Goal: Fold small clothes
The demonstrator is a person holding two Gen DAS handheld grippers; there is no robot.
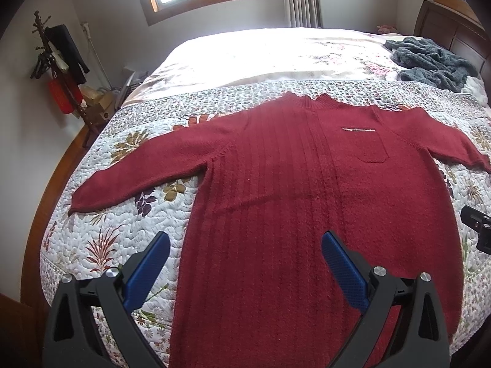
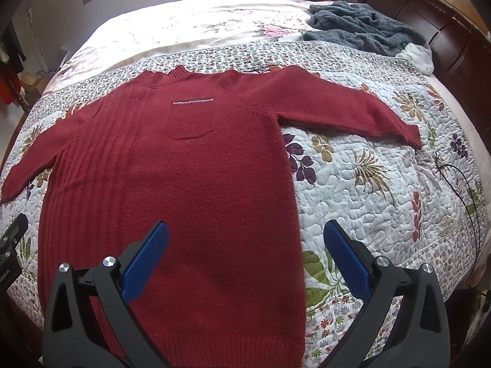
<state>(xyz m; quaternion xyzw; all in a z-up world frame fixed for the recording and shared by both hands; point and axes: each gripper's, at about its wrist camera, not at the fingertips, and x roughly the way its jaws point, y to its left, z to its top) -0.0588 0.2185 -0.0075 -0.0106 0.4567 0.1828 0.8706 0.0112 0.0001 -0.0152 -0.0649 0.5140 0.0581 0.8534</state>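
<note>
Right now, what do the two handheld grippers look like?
Both match: the left gripper and right gripper have black, triangular cut-out finger arms, silver round bolt heads, and textured blue pads. No hands, sleeves or gripper cables are visible.

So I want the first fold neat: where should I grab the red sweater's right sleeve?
Pinch the cuff of the red sweater with the right hand-held gripper, coming from the outer side. The sleeve lies flat and outstretched on the quilt, leaving its end edge free.

Black left gripper (image 1: 245,245), blue textured pads (image 1: 147,268) (silver screws)
</note>
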